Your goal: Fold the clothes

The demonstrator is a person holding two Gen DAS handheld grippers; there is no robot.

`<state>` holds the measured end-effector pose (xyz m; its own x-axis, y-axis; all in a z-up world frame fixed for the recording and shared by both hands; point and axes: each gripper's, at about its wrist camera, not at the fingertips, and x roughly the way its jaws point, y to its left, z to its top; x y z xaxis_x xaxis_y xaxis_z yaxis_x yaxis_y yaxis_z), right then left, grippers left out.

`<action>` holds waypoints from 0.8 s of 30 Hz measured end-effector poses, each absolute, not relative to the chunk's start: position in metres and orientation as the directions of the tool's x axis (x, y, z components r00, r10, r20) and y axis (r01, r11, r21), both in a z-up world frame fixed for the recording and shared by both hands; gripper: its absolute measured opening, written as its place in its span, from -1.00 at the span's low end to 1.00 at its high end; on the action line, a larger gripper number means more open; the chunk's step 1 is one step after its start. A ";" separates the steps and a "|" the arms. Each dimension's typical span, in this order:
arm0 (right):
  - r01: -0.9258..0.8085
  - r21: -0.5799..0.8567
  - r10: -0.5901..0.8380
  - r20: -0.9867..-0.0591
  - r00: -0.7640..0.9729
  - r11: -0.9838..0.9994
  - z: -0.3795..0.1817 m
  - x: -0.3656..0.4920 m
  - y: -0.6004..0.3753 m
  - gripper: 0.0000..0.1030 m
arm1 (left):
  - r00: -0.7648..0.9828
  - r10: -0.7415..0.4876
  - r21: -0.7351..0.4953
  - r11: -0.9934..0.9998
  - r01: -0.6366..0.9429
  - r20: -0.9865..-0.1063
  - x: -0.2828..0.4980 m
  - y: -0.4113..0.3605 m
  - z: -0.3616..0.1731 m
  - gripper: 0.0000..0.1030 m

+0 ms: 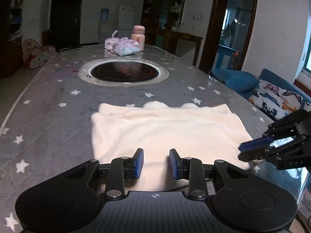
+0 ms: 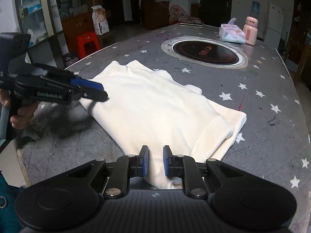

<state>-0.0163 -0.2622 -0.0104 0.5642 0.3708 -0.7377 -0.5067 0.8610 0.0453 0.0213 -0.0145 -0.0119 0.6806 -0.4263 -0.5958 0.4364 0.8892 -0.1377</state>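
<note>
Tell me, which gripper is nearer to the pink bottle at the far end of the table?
Neither is clearly nearer. Both the left gripper and the right gripper are over the near edge of the cream garment, far from the pink bottle, beyond the round cooktop.

A lived-in home dining room. A long table [image 1: 48, 101] under a grey star-print cover holds a built-in round cooktop [image 1: 124, 72], with a white fridge [image 1: 125, 17], a water dispenser [image 1: 104, 19], glass-fronted cabinets [image 1: 165, 9] and a butterfly-print cushion [image 1: 276, 99] around it.
</note>
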 end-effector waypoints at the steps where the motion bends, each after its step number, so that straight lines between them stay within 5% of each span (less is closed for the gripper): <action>1: -0.509 0.041 0.369 -0.739 0.564 0.860 -0.010 -0.017 -0.262 -0.71 | 0.689 -0.418 -0.141 0.895 0.423 -0.592 0.023 -0.011 -0.011 -0.33; 7: -0.511 0.041 0.369 -0.741 0.561 0.859 -0.011 -0.016 -0.261 -0.68 | 0.660 -0.434 -0.258 0.900 0.351 -0.613 0.043 0.014 -0.018 -0.34; 24: -0.506 0.042 0.365 -0.744 0.560 0.861 -0.012 -0.015 -0.261 -0.66 | 0.705 -0.293 -0.140 0.953 0.268 -0.645 0.100 0.006 -0.013 -0.31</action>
